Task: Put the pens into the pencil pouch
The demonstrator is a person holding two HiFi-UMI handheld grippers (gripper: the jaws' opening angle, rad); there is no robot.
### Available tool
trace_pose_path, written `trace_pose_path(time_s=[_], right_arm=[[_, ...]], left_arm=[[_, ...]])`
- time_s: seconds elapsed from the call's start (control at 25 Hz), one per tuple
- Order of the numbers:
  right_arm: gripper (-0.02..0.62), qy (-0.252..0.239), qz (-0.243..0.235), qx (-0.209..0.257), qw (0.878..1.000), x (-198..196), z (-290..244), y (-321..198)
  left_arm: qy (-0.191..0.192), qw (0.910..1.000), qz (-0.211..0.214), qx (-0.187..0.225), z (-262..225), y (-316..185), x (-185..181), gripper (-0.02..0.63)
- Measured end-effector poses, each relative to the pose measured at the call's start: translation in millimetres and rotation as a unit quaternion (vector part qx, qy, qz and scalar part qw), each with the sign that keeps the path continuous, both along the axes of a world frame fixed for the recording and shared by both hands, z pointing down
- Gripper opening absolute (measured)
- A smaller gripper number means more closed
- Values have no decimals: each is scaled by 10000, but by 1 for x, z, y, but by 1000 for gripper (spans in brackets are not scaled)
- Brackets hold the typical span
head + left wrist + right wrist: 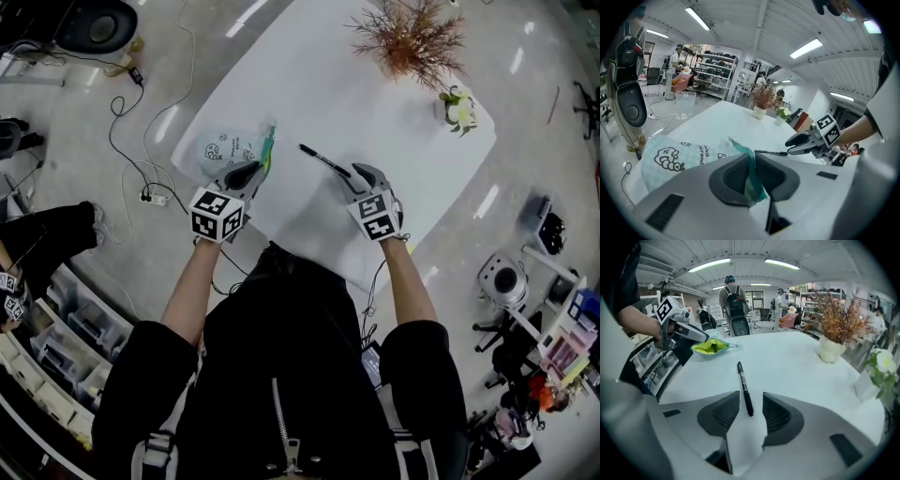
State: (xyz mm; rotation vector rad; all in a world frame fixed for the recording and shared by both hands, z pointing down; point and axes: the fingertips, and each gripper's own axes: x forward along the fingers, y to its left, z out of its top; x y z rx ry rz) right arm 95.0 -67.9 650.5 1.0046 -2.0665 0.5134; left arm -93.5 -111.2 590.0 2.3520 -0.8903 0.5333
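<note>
On the white worktop (375, 141), near its left edge in the head view, lies a pale mint fabric pencil pouch with cartoon prints and a teal edge (220, 150). The left gripper (251, 172) reaches in at the pouch's right side. Its fingers (733, 176) are clenched on the teal edge, and the fabric stands pinched up between them.

To the right, apart from the pouch, a slim black pen (323, 161) lies flat on the worktop. The right gripper (361, 176) is tilted down at the pen's near end. Its fingers (719, 416) are spread wide, and the near end of the pen lies between them with a gap on each side, so neither pad presses it.

At the far edge stand a dried reddish-brown plant in a white pot (408, 37) and a small white pot of pale flowers (459, 110).
</note>
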Motion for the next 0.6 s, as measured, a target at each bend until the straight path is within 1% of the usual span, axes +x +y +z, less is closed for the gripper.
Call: trace_pose_path(time_s=[0.2, 0.4, 0.6], right_arm=[[156, 209, -163, -178, 9995, 1, 16, 9], [143, 238, -192, -299, 9991, -3, 24, 11], [106, 290, -213, -352, 9987, -4, 27, 14]], left_arm=[[-39, 10000, -12, -23, 2, 2, -3, 58], [-54, 10000, -26, -37, 4, 3, -4, 58], [-59, 10000, -51, -19, 3, 2, -5, 58]])
